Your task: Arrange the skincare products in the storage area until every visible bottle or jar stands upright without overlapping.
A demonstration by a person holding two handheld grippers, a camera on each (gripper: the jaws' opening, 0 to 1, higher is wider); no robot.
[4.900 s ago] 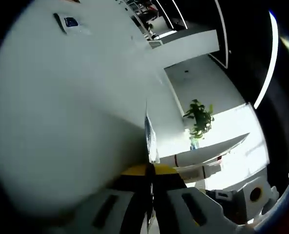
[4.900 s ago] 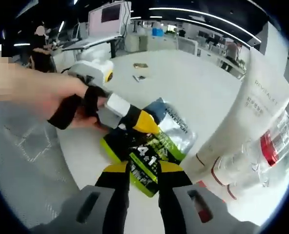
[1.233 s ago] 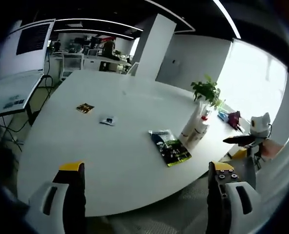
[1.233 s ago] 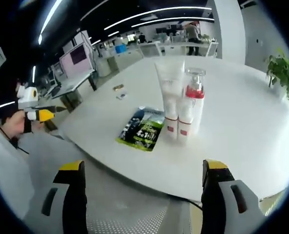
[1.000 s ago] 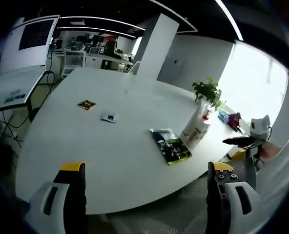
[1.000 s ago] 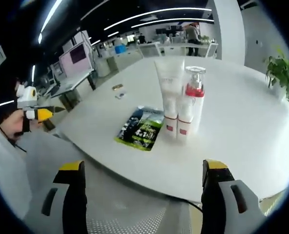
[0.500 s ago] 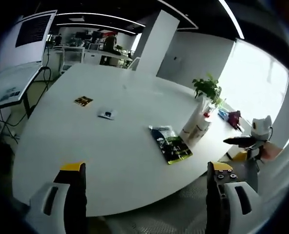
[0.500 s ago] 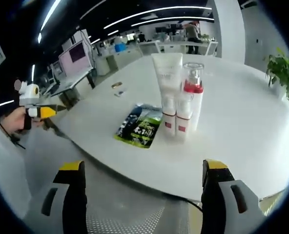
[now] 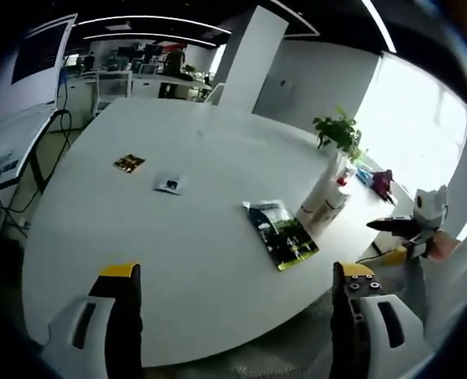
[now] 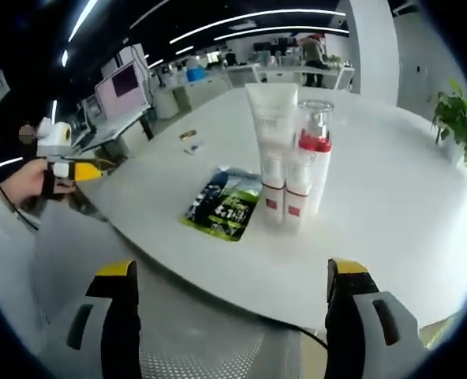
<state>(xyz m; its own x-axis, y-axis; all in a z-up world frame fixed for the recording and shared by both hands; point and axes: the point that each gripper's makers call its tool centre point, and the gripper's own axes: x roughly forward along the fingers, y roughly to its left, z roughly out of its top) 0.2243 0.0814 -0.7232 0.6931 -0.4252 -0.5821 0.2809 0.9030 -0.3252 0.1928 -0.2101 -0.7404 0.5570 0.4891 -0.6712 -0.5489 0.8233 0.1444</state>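
With both claws backed off the counter (image 10: 391,197) since a second ago, right claw (image 10: 227,316) and left claw (image 9: 232,320) hang wide open, gripping nothing. Sachet (image 10: 224,205) lies flat at 11 o'clock from the right claw. Just beyond, tube (image 10: 271,142) and pump bottle (image 10: 311,154) stand upright, touching, at 12 o'clock. Arrangement looks done; withdrawal suggests finishing.

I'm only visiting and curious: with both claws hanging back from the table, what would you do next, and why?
Probably nothing more than hold back. The tube and pump bottle stand upright side by side, the sachet lies flat beside them, and the right claw and left claw are both open and empty.
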